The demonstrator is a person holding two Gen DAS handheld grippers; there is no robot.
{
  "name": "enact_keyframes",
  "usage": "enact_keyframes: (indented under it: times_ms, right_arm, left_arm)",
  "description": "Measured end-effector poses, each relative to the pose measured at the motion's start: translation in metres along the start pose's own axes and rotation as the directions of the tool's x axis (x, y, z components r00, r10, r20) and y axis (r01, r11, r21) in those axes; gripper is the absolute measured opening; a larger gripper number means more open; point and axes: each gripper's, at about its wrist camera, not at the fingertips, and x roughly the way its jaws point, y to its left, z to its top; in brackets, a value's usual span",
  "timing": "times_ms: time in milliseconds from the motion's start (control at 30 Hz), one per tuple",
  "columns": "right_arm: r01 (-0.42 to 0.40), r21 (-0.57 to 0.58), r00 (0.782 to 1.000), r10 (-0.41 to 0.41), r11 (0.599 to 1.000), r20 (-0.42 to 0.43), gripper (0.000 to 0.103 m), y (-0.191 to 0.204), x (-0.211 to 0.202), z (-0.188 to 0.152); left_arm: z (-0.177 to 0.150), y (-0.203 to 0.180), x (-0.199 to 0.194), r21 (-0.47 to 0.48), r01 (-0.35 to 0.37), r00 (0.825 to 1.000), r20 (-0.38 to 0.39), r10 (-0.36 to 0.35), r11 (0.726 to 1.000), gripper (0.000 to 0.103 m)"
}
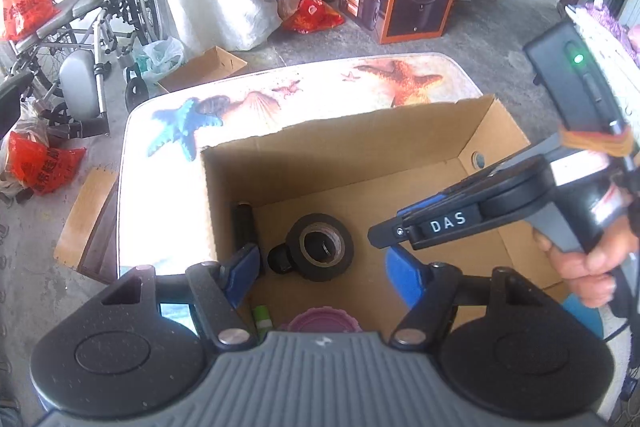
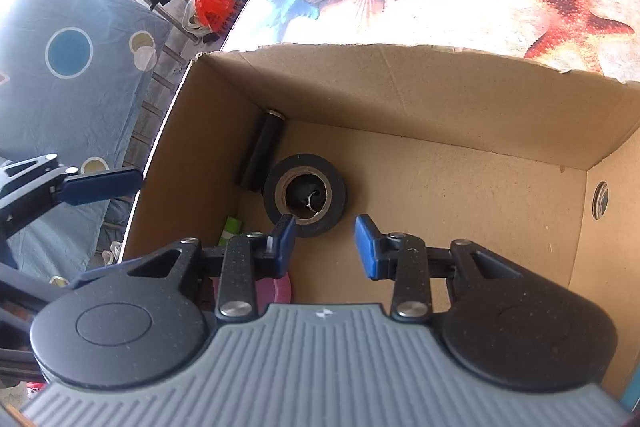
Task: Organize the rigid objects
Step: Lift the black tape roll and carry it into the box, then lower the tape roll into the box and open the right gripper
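Inside the cardboard box (image 2: pixel 400 99), a black tape roll (image 2: pixel 305 195) lies flat, hole up, beside a black cylinder (image 2: pixel 262 151) along the left wall. Right tool (image 2: pixel 325 241), spread and empty, hangs just short of the roll, nearer than the spread, empty left tool (image 1: pixel 320 273).

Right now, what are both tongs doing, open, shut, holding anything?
Left tongs: open, empty, over the cardboard box.
Right tongs: open, empty, just above the black tape roll.
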Motion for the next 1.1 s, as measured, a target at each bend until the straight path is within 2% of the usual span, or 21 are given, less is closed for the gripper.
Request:
enact_keyframes:
  times_ms: [133, 233, 333, 467, 667, 767, 900, 1100]
  right_arm:
    - [0.020, -0.017, 1.000, -0.021, 1.000, -0.023, 0.032, 0.003, 0.014, 0.007]
    - [0.048, -0.034, 0.998, -0.050, 0.998, -0.031, 0.032, 0.005, 0.029, 0.014]
    - [0.066, -0.039, 0.997, -0.067, 0.997, -0.034, 0.032, 0.005, 0.043, 0.022]
    - [0.081, -0.040, 0.996, -0.083, 0.996, -0.042, 0.030, 0.004, 0.058, 0.029]
    - [0.096, -0.064, 0.994, -0.099, 0.993, -0.046, 0.024, 0.008, 0.071, 0.031]
    - [0.085, -0.090, 0.995, -0.090, 0.992, -0.049, 0.014, 0.013, 0.072, 0.030]
    - [0.116, -0.119, 0.993, -0.119, 0.986, -0.026, 0.012, 0.018, 0.069, 0.028]
    - [0.135, -0.060, 0.991, -0.135, 0.989, 0.011, 0.012, 0.000, 0.049, 0.027]
  left_arm:
    - [-0.028, 0.025, -0.044, -0.109, 0.042, 0.992, 0.120, -0.029, 0.993, 0.074]
    - [-0.055, 0.043, -0.066, -0.180, 0.022, 0.981, 0.193, 0.013, 0.983, 0.077]
    - [-0.083, 0.062, -0.080, -0.261, 0.004, 0.971, 0.233, 0.059, 0.965, 0.079]
    - [-0.116, 0.079, -0.084, -0.349, -0.002, 0.965, 0.245, 0.093, 0.937, 0.079]
    - [-0.150, 0.090, -0.082, -0.415, -0.030, 0.963, 0.233, 0.138, 0.909, 0.079]
    - [-0.159, 0.092, -0.081, -0.427, -0.027, 0.964, 0.227, 0.136, 0.904, 0.079]
    - [-0.166, 0.094, -0.078, -0.433, -0.024, 0.966, 0.223, 0.133, 0.901, 0.079]
    - [-0.172, 0.089, -0.071, -0.433, 0.001, 0.971, 0.216, 0.102, 0.901, 0.079]
